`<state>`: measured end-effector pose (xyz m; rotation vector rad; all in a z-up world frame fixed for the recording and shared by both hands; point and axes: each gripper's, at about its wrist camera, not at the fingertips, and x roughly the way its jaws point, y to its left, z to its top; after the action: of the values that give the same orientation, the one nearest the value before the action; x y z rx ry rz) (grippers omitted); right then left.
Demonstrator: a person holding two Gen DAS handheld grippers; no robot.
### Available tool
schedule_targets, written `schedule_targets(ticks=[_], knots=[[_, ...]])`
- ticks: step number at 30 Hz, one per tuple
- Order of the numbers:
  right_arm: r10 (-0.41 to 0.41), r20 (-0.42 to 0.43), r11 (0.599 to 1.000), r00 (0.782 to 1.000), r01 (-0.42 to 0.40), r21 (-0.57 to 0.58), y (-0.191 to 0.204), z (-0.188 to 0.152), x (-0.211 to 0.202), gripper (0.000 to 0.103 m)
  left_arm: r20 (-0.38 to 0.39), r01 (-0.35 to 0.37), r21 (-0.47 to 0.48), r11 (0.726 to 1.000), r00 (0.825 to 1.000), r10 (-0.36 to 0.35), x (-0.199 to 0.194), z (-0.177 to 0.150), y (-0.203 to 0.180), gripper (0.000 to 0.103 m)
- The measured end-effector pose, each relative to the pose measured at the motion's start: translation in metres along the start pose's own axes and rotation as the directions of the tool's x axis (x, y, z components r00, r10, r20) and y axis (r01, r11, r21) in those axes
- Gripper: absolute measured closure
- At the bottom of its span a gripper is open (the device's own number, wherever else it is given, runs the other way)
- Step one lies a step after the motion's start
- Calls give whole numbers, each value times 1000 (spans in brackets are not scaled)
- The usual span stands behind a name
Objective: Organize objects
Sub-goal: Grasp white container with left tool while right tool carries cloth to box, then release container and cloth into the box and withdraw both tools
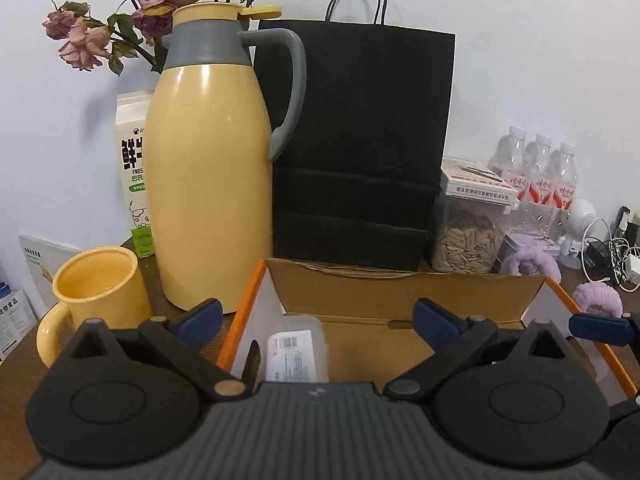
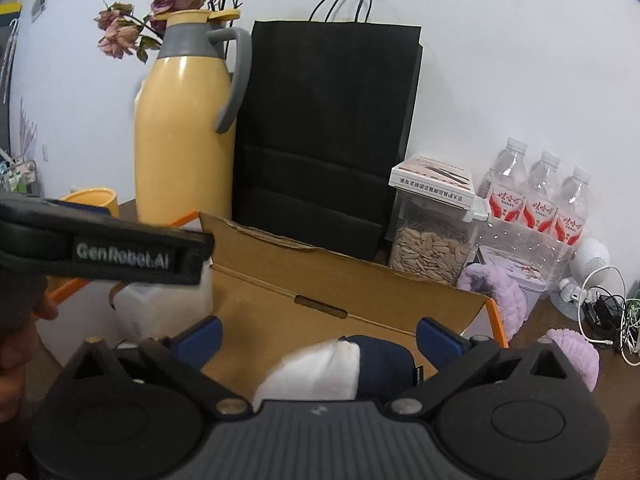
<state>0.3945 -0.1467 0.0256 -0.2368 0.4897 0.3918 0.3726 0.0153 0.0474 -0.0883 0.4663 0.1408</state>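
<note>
An open cardboard box (image 1: 400, 292) with orange edges sits right in front of both grippers. In the left wrist view my left gripper (image 1: 318, 318) is open over the box's left part, above a clear plastic container (image 1: 296, 354) with a white label lying inside. My right gripper (image 2: 320, 340) is open too, over a white tissue pack (image 2: 316, 372) and a navy pouch (image 2: 384, 364) that lie in the box (image 2: 320, 280). No pad touches anything. A finger (image 2: 120, 252) of the left gripper crosses the right wrist view, above the clear container (image 2: 160, 312).
A tall yellow thermos jug (image 1: 208, 160), a yellow mug (image 1: 96, 292) and a milk carton (image 1: 134, 168) stand left of the box. Behind it are a black paper bag (image 1: 360, 140) and a seed jar (image 1: 466, 244). Water bottles (image 1: 540, 176), purple fluffy bands (image 2: 572, 352) and cables (image 2: 608, 320) crowd the right.
</note>
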Motion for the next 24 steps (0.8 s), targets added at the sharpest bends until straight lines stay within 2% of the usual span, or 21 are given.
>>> schedule_targets(ticks=[9,24], knots=[[-11,45,1000,999,11,-5,1,4,-16,0,38,-10,-16,1000,999,11,-19,6,3,0],[-38,76,999,996,39,-2,16,-5,-79,0,49,-30,-43,999,998,32,-86,-4,29,0]])
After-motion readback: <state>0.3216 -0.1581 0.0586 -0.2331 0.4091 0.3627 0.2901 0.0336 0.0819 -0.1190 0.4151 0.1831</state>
